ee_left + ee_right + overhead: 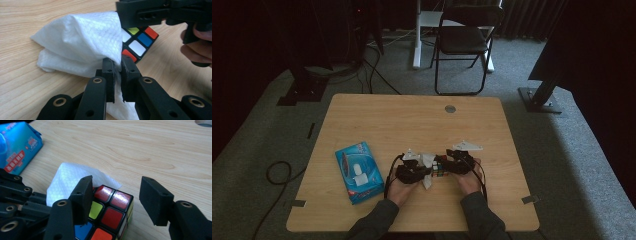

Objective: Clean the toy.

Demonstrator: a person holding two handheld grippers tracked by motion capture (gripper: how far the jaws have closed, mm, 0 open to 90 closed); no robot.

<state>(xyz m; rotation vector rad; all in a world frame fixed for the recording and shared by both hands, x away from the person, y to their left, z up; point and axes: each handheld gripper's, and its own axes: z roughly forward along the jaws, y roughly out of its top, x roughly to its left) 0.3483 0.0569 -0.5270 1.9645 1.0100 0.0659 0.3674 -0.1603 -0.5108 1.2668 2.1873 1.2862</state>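
A Rubik's cube (439, 169) lies on the wooden table (412, 120) near its front edge, between the person's two hands. My left gripper (118, 63) is shut on a white tissue (82, 42), which drapes against the cube (138, 42). My right gripper (117, 182) stands open with its jaws on either side of the cube (110, 215). The right-hand pad stays clear of the cube; the left-hand pad is close beside it. Behind the cube, part of the tissue (67, 177) lies on the table.
A blue tissue pack (358, 171) lies to the left of the hands, also visible in the right gripper view (17, 150). A round grommet (450, 108) sits near the table's far edge. A black folding chair (464, 40) stands beyond the table.
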